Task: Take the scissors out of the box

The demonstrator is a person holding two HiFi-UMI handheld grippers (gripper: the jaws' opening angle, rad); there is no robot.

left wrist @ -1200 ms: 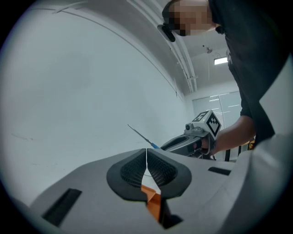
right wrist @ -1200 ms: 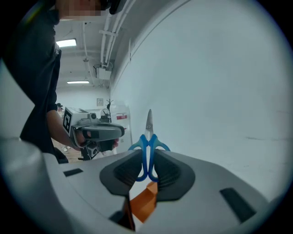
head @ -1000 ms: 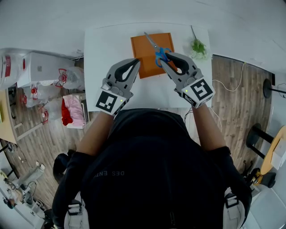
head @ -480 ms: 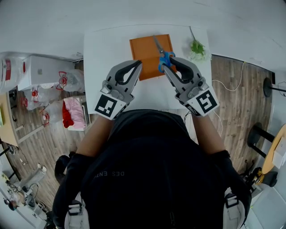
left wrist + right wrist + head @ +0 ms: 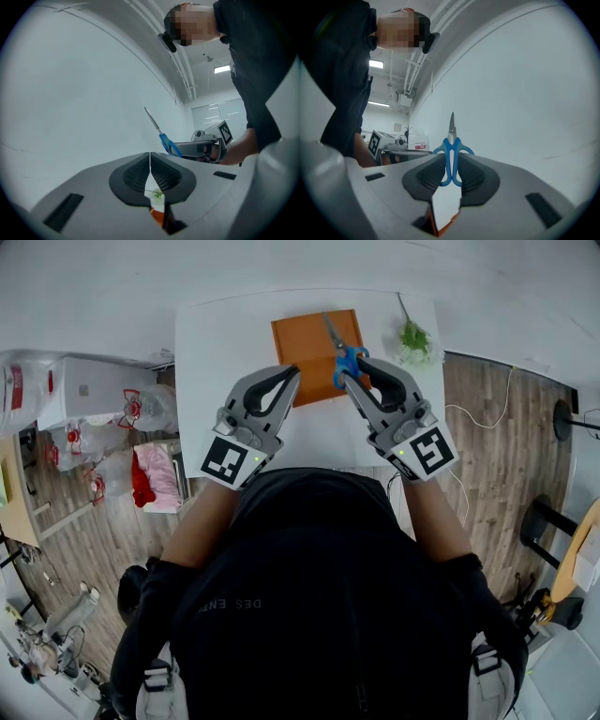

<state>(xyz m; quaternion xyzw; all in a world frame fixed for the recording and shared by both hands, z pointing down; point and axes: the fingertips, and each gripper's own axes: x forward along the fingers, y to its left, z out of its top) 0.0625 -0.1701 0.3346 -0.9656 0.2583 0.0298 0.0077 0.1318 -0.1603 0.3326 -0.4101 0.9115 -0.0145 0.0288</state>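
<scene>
Pinching the scissors (image 5: 451,151) by their blue handle loops, the right gripper (image 5: 451,174) holds them in the air. The closed blades jut out beyond its tips, away from the person and slanting upward, as the left gripper view shows from the side. That hold makes sense for the job. The loops are the widest, least slippery part, and gripping there keeps the sharp end pointing away from both hands. Its fingers (image 5: 475,177) press on the outer side of each loop, one pad per loop. The rear of the handles sits deep between the pads, while the front curve of the loops and all of the blades stand clear ahead of the fingertips. From the head view the scissors hang over the right edge of the flat orange box (image 5: 305,343), which lies near the far side of the white worktop (image 5: 216,343). They look raised above the box rather than resting in it, so the lifting-out seems largely done, with setting them down somewhere yet to come. The left gripper (image 5: 150,166) hovers just left of the right one, near the box's near edge. Its fingers are pressed together with nothing between them, so it looks to be merely standing by. A green sprig (image 5: 414,337) lies on the worktop to the right of the box, apart from both grippers.
</scene>
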